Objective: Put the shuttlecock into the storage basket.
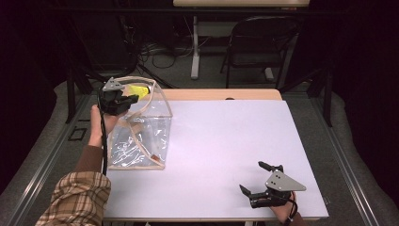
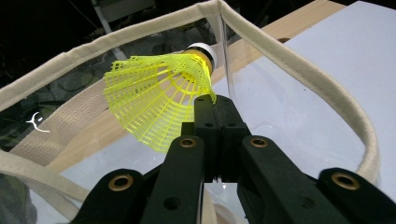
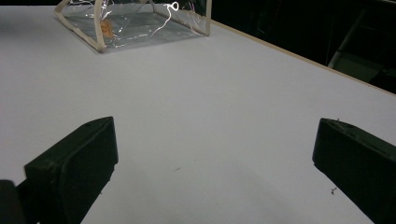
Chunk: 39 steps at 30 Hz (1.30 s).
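Shuttlecocks: one shuttlecock (image 2: 154,100), yellow plastic mesh skirt, white-banded cork, over the bag's open mouth at the table's 10 o'clock.
Bags: one clear plastic bag (image 1: 141,136), boxy, glossy, cream fabric trim, standing on the table.
Left gripper (image 1: 123,100): jaws pressed together on the skirt's rim.
Right gripper (image 1: 259,178): jaws wide apart, holding nothing, low at 5 o'clock.
Table (image 1: 226,141): one, matte white top, wooden edge.
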Available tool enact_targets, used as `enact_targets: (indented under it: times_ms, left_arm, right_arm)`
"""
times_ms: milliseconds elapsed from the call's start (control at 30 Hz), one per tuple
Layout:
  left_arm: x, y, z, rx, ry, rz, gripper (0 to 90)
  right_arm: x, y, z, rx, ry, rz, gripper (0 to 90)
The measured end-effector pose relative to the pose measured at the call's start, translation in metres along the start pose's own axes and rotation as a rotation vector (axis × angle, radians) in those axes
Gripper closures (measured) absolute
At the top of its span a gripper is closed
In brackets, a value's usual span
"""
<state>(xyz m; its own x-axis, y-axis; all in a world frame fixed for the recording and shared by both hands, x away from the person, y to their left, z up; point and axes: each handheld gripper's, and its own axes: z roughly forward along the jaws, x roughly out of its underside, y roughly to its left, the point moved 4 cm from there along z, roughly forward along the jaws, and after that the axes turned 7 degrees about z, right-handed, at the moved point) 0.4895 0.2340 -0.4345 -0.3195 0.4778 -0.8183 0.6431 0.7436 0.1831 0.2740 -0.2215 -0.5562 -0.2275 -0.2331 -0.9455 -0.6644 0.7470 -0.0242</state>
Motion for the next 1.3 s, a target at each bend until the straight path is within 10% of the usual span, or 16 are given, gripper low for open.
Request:
enact_targets:
  times_ms: [1300]
  left_arm:
    - [0.007,-0.001,0.014,0.042,0.067,-0.011,89.5]
  right_arm:
    - [0.000,0.000,0.000,0.000,0.000,0.000,0.0]
